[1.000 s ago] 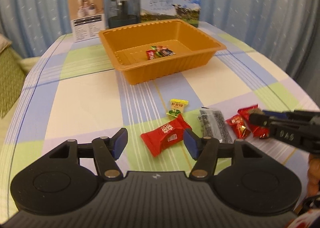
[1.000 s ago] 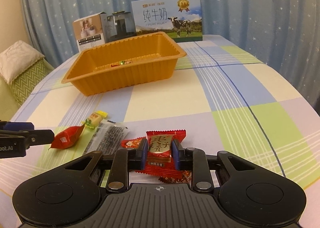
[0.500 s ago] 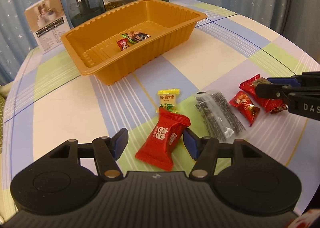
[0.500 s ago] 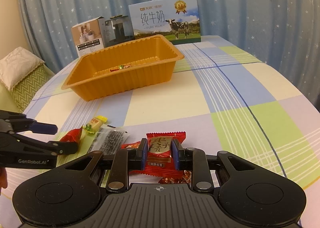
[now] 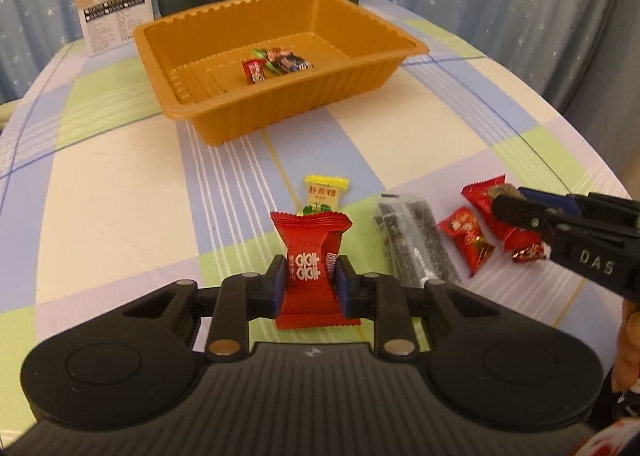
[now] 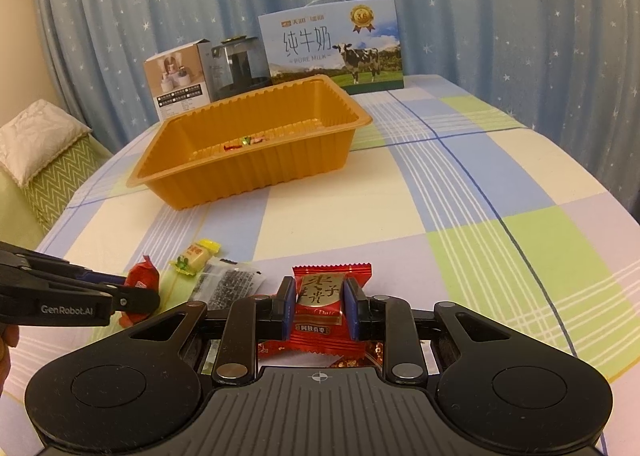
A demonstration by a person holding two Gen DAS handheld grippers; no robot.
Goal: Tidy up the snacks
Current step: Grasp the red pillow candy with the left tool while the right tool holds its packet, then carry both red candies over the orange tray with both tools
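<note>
Jaws of the left gripper [image 5: 310, 286] have just closed and now clamp a red candy [image 5: 312, 272] on the table [image 5: 120, 192]. The right gripper [image 6: 320, 308] has its jaws clamped on a red date candy [image 6: 326, 296]. Just beyond lie a yellow candy [image 5: 325, 194] and a clear packet [image 5: 412, 240]. Farther back, the orange tray [image 5: 304, 112] holds two wrapped snacks [image 5: 276, 64].
</note>
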